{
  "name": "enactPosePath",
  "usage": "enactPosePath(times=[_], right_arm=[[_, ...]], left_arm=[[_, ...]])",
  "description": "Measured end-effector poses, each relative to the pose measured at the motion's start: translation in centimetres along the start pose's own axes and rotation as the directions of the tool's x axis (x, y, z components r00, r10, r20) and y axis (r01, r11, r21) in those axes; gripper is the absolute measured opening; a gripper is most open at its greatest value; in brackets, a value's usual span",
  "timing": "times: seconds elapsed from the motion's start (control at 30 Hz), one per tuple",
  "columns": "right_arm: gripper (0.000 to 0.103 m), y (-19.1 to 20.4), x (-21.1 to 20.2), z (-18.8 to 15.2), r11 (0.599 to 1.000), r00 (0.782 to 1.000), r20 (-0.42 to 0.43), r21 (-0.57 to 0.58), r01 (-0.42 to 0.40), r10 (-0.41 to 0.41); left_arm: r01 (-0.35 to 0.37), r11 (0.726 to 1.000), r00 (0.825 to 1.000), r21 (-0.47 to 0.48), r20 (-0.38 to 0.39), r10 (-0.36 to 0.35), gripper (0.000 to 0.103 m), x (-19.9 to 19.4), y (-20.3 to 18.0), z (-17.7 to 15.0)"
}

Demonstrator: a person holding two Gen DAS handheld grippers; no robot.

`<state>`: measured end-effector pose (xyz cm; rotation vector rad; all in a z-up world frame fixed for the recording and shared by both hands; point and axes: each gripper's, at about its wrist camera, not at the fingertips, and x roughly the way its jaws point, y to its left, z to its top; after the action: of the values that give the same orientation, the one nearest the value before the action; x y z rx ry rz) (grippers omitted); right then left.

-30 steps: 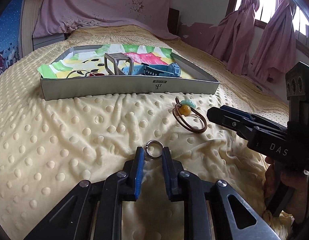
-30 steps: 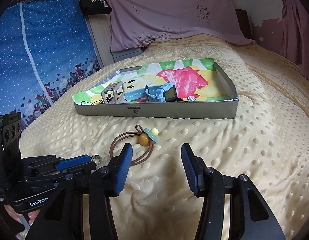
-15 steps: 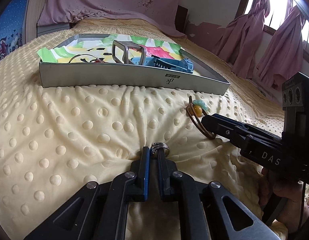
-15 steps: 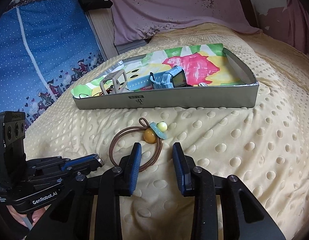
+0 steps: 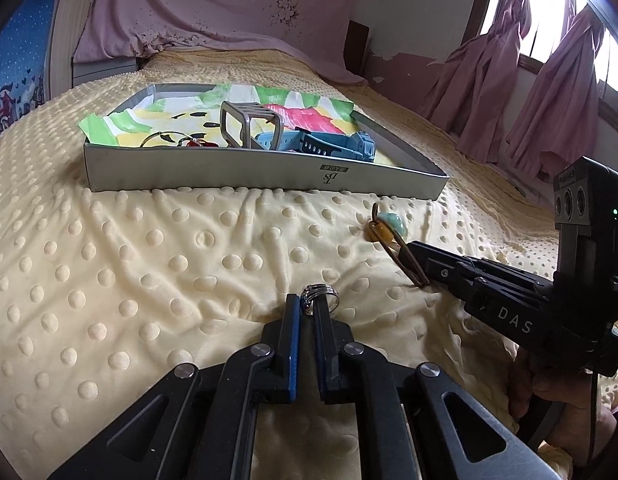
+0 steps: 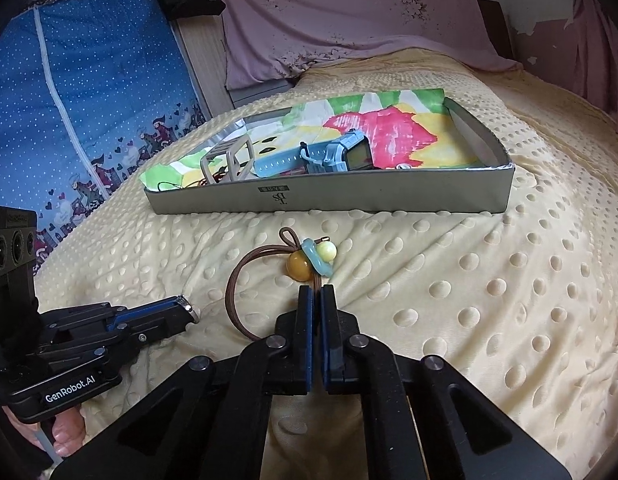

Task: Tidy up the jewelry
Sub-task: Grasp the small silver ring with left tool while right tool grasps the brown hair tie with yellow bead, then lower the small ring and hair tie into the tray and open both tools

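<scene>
While left gripper (image 5: 307,307) pinches ring (image 5: 321,295), right gripper (image 6: 317,294) clamps hair tie (image 6: 245,280); box (image 6: 349,200) w/ watch (image 6: 329,156) lies ahead of fingers.

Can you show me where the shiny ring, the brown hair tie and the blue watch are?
Silver metal ring (image 5: 320,295), left wrist view, on its band.
Brown elastic hair tie (image 6: 232,295), right wrist view, on its loop.
Blue plastic watch (image 6: 349,155), right wrist view, on its case.

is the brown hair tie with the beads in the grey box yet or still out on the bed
Out. The brown elastic hair tie with beads lies on the yellow dotted blanket, in front of the grey cardboard box, pinched by the right gripper.
</scene>
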<state>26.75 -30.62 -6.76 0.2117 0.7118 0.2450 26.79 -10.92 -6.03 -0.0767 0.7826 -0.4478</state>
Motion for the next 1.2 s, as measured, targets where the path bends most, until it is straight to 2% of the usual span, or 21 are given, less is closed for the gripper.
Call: enactPosePath(times=[0.17,0.47,0.97,1.2], right_arm=[[0.003,-0.1,-1.7,0.3,1.000,0.997,0.074,0.007,0.008,-0.009],[0.003,-0.9,-3.7,1.7,0.999,0.988,0.150,0.039,0.019,-0.024],[0.003,-3.2,-4.6,2.7,0.994,0.982,0.177,0.095,0.045,-0.061],[0.003,-3.9,-6.0,6.0,0.996,0.964,0.261,0.087,0.035,-0.056]], left_arm=[[-0.005,1.000,1.000,0.016,0.031,0.004,0.007,-1.0,-0.3,0.6],[-0.005,1.000,0.998,0.016,0.064,0.004,0.007,-2.0,-0.3,2.7],[0.008,0.999,0.996,0.039,0.084,-0.011,0.007,-1.2,-1.6,5.4],[-0.002,0.999,0.994,0.042,0.111,-0.002,0.007,-0.3,-2.4,8.2]])
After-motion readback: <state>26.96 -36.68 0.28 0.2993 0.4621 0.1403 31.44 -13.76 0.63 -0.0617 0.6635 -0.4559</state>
